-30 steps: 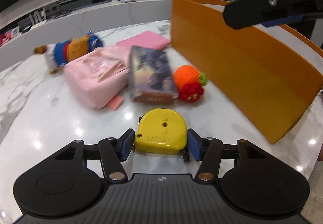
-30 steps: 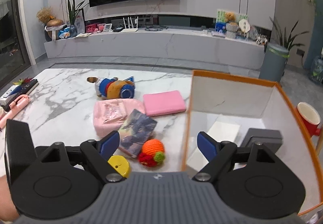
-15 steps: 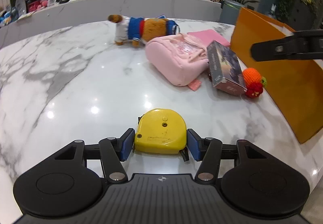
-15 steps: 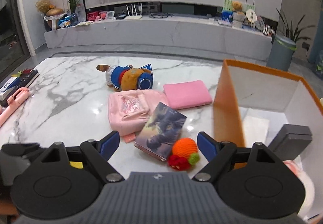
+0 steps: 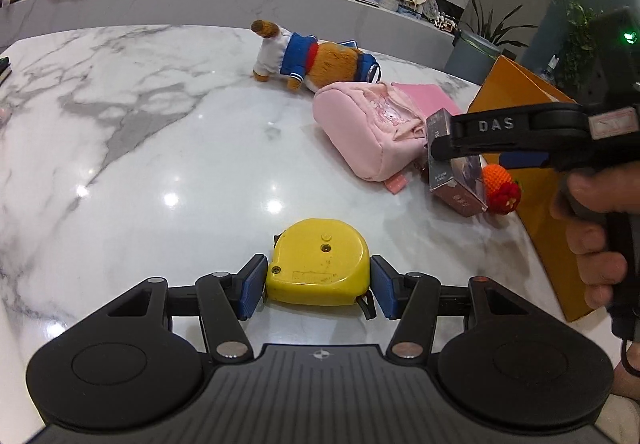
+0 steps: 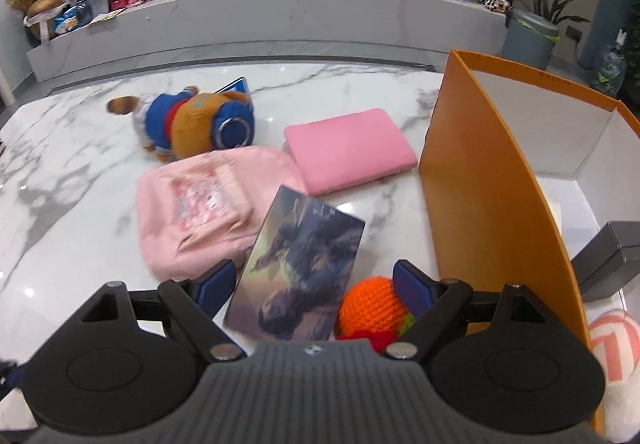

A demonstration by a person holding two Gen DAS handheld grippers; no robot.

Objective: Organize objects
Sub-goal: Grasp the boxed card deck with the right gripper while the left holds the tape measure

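Observation:
My left gripper point(image 5: 318, 286) is shut on a yellow tape measure point(image 5: 318, 262) above the marble table point(image 5: 140, 147). My right gripper point(image 6: 310, 282) is open and low over a dark picture box point(image 6: 300, 264) and an orange crochet fruit point(image 6: 372, 304), which lie between its fingers. The box leans on a pink pouch point(image 6: 200, 207). In the left wrist view the right gripper point(image 5: 516, 135) hangs over the box point(image 5: 454, 171), the pouch point(image 5: 372, 131) and the fruit point(image 5: 498, 183). The orange bin point(image 6: 500, 183) stands to the right.
A plush dog in blue point(image 6: 192, 121) and a flat pink case point(image 6: 346, 149) lie farther back. Inside the bin are a grey box point(image 6: 608, 260) and a white and red item point(image 6: 612, 344). A long counter point(image 6: 280, 7) runs behind the table.
My right gripper has dropped and moved forward over the picture box and crochet fruit. My left gripper has swung left with the tape measure, away from the bin.

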